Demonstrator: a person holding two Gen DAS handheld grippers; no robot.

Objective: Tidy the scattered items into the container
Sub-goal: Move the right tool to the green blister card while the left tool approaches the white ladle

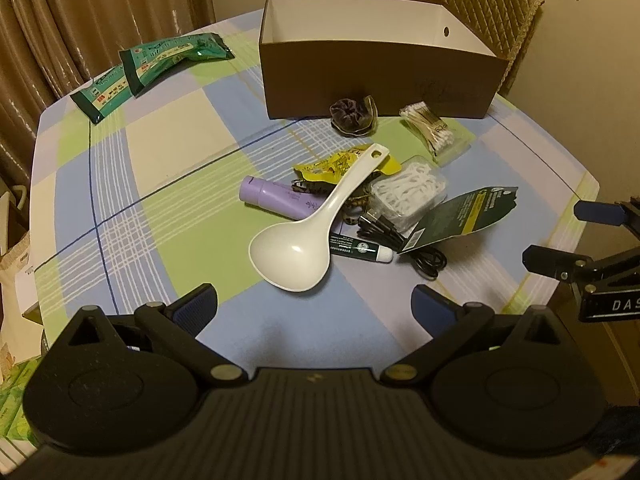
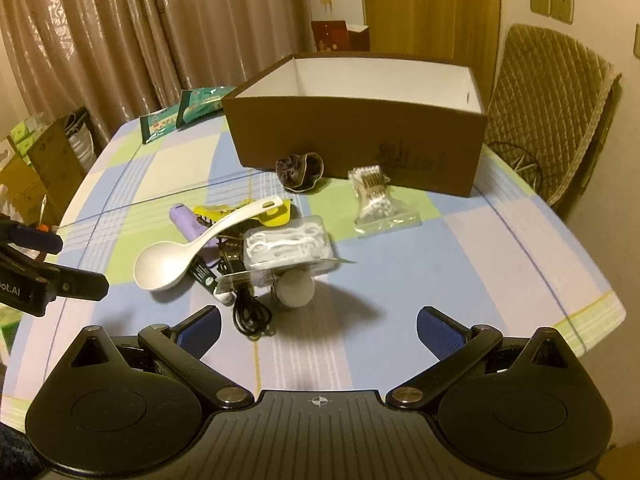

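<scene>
box (image 1: pixel 376 76) empty, open side up for drops | spoon (image 1: pixel 316 220) tops pile, easiest first | left gripper (image 1: pixel 316 306) and right gripper (image 2: pixel 318 326) fingers released, holding nothing

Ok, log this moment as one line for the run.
stage: start | left tongs: open, empty | right tongs: open, empty | brown box: looks empty | white spoon: atop pile

Checked tablecloth (image 1: pixel 172 184) in blue, green & cream covers the table. Behind: shiny tan curtains (image 2: pixel 120 32), quilted chair cover (image 2: pixel 552 120) at right, wall switches (image 2: pixel 551 5), dark-red box (image 2: pixel 340 36). Cardboard cartons (image 2: pixel 44 160) stand on floor at left.
</scene>
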